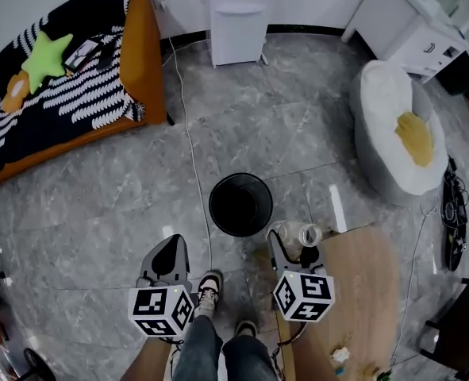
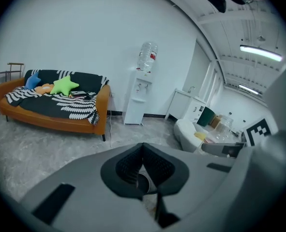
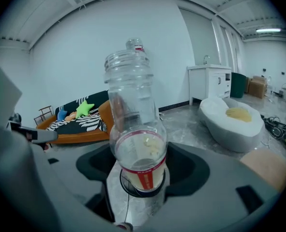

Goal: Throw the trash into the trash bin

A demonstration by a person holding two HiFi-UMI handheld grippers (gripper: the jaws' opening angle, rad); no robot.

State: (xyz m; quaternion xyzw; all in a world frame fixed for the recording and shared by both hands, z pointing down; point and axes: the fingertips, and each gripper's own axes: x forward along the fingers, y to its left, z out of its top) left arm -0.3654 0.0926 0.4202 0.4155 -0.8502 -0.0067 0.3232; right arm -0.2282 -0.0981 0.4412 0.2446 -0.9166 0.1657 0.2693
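A black round trash bin (image 1: 216, 213) stands on the grey floor just ahead of both grippers. My right gripper (image 1: 295, 238) is shut on a clear plastic bottle (image 1: 301, 234) with a red label band and no cap, held a little right of the bin. In the right gripper view the bottle (image 3: 137, 144) stands upright between the jaws of the right gripper (image 3: 138, 175), and the bin's rim (image 3: 126, 191) shows below it. My left gripper (image 1: 173, 243) hangs left of the bin with nothing in it. In its own view the left gripper (image 2: 143, 151) has its pads meeting at the tip.
An orange sofa (image 1: 143, 62) with a striped blanket and star pillow stands at the back left, a white water dispenser (image 1: 238, 14) behind the bin. A white beanbag (image 1: 389, 129) sits at the right. A wooden tabletop (image 1: 369, 292) is at lower right. A cable (image 1: 190, 145) crosses the floor.
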